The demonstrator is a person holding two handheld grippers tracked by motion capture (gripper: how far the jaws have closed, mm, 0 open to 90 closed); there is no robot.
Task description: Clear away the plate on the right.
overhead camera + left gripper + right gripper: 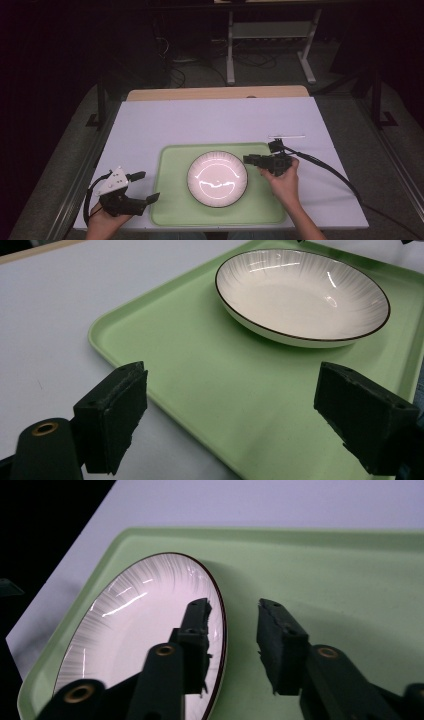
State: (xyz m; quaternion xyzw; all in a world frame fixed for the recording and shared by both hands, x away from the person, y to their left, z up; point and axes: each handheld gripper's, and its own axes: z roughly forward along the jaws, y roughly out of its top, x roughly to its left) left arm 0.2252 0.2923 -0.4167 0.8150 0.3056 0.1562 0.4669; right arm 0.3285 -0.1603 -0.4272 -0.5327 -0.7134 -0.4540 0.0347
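A white plate (218, 179) with a thin dark rim lies in the middle of a light green tray (172, 200). My right gripper (248, 160) is at the plate's right rim. In the right gripper view the plate (140, 625) has its rim between the jaws of this gripper (233, 610): one jaw is over the plate's inside, the other over the tray (325, 570), with a gap on both sides, so it is open. My left gripper (148, 186) hovers wide open at the tray's left edge. It (250, 410) faces the tray (210, 375) and the plate (305, 295), holding nothing.
The tray rests on a white table cover (220, 120), with a wooden table edge (215, 93) at the back. A thin white strip (286, 136) lies behind the right gripper. That gripper's cable (330, 170) trails off to the right. Metal stand legs (230, 55) rise beyond the table.
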